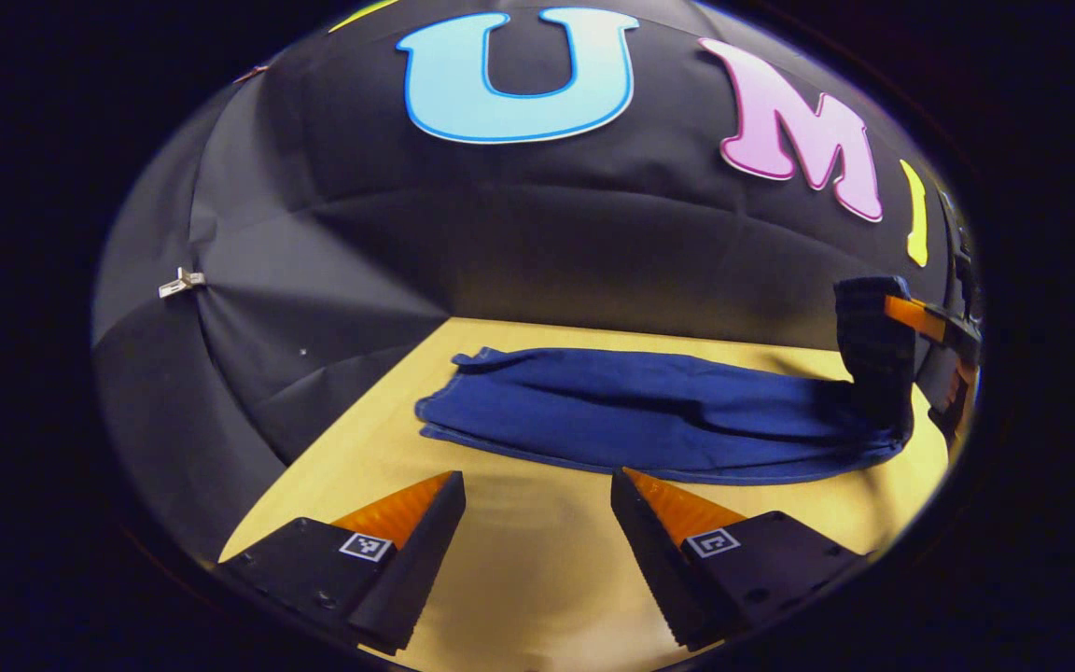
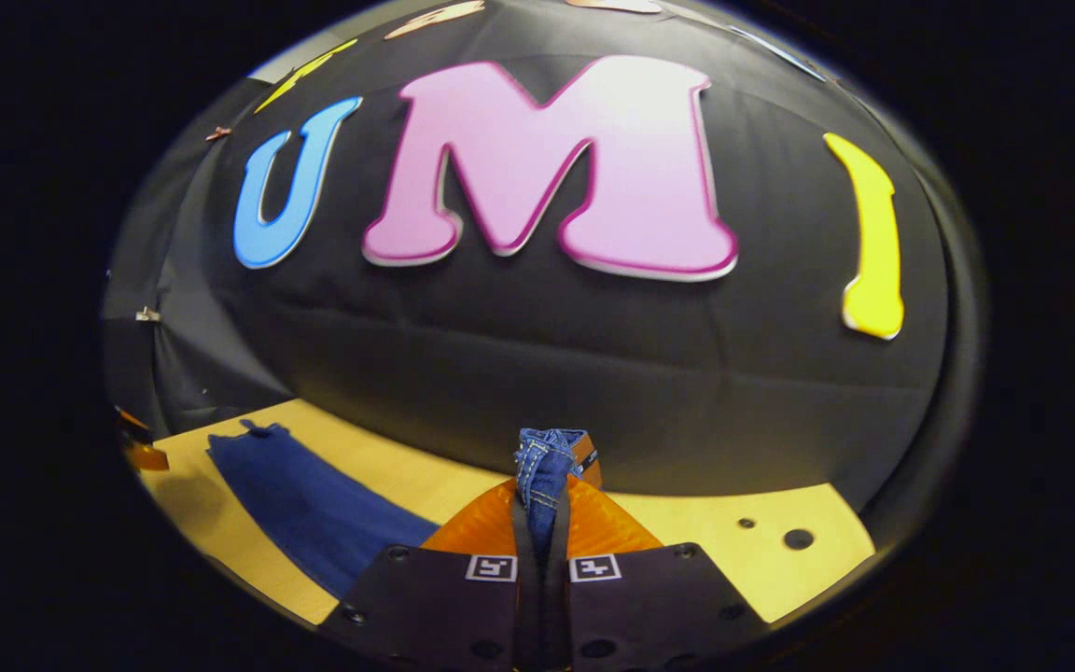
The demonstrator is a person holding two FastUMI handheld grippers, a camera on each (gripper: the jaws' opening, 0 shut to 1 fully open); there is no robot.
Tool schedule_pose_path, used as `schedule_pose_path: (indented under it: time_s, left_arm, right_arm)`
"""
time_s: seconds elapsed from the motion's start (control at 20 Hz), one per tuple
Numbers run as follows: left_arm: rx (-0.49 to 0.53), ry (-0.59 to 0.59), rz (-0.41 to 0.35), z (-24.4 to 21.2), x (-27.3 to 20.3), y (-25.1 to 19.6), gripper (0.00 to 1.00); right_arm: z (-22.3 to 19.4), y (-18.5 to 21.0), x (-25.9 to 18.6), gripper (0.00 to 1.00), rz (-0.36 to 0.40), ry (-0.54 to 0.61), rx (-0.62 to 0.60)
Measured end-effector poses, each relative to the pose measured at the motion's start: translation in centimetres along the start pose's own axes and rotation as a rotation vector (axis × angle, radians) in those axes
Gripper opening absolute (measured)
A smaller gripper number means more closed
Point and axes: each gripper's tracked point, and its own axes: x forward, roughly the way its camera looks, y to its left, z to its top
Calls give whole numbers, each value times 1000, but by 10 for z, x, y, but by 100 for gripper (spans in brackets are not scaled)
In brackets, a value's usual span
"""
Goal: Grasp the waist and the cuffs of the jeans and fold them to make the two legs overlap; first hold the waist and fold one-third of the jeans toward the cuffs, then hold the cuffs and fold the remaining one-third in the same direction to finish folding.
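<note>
Right now my left gripper (image 1: 537,523) hangs just over the table (image 1: 519,579) with its two fingers spread wide and nothing between them. Ahead of its tips lie the jeans (image 1: 631,411), a long flat blue strip running crosswise on the wood, the legs stretching off to the left of that view. At the far right of the left gripper view, my right gripper (image 1: 873,350) stands at the end of the jeans, where the cloth rises to it.

In the right gripper view, my right gripper (image 2: 547,523) is closed tight, both fingers pressed on a bunched, stitched edge of the jeans (image 2: 542,467) that sticks up past the tips. I take it for the waist end, though I cannot tell for sure. Off to the left of those fingers, the legs trail away flat across the table (image 2: 780,560) toward the booth's black cloth wall (image 2: 547,373).
</note>
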Motion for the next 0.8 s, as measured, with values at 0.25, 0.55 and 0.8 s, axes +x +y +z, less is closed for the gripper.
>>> schedule_pose_path:
  time_s: [0.25, 0.55, 0.8]
  left_arm:
    - [-92, -45, 60, 13, 38, 58, 98]
    - [-76, 23, 77, 12, 132, 97, 100]
    - [-223, 93, 115, -5, 179, 109, 100]
  right_arm:
    - [-22, -7, 17, 5, 47, 66, -128]
    - [-44, 13, 13, 75, 102, 146, -18]
    - [-31, 4, -7, 98, 100, 159, -1]
